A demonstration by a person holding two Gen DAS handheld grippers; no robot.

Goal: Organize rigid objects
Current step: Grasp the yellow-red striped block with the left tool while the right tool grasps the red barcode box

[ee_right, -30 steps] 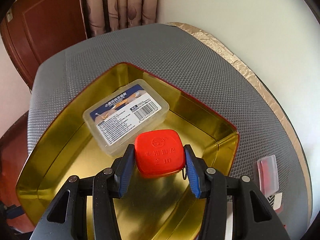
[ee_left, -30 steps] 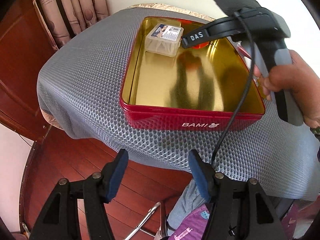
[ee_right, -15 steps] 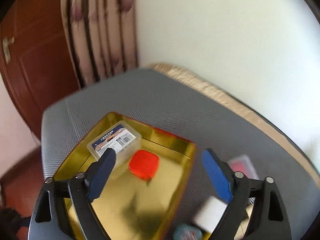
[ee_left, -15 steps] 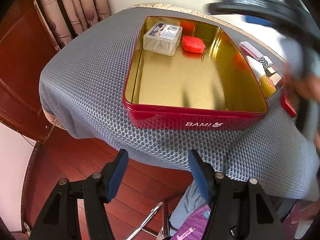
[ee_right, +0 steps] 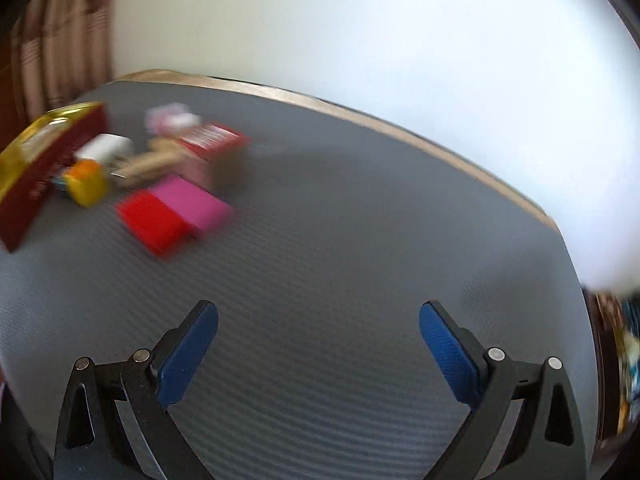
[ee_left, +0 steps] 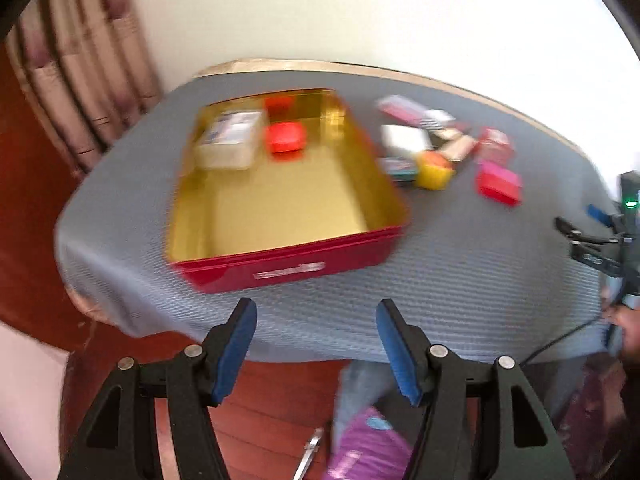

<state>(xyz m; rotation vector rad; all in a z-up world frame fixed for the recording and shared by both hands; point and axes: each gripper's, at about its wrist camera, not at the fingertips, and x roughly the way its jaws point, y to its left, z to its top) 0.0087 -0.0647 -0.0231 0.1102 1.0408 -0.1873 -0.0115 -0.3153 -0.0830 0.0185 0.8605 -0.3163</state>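
A red tin (ee_left: 288, 268) with a gold inside sits on the grey mat. In its far end lie a clear plastic box (ee_left: 230, 140) and a small red case (ee_left: 286, 136). My left gripper (ee_left: 316, 312) hangs open off the table's near edge, in front of the tin, with nothing between its fingers. My right gripper (ee_right: 320, 312) hovers over bare mat to the right of the tin (ee_right: 36, 176); its jaws are opening wide and hold nothing. Loose items lie beside the tin: a red-and-pink box (ee_right: 172, 212), a yellow piece (ee_right: 86, 184) and a white block (ee_right: 104, 148).
The grey mesh mat (ee_left: 460, 264) covers a round table with a pale rim against a white wall. Curtains (ee_left: 80, 80) hang at the back left. Wooden floor (ee_left: 280, 400) and a person's leg show below the near edge. Both views are motion-blurred.
My right gripper let go of the red case inside the tin, opened wide and swung right, out over bare mat. The left gripper shifted, so its view now takes in the loose pile.
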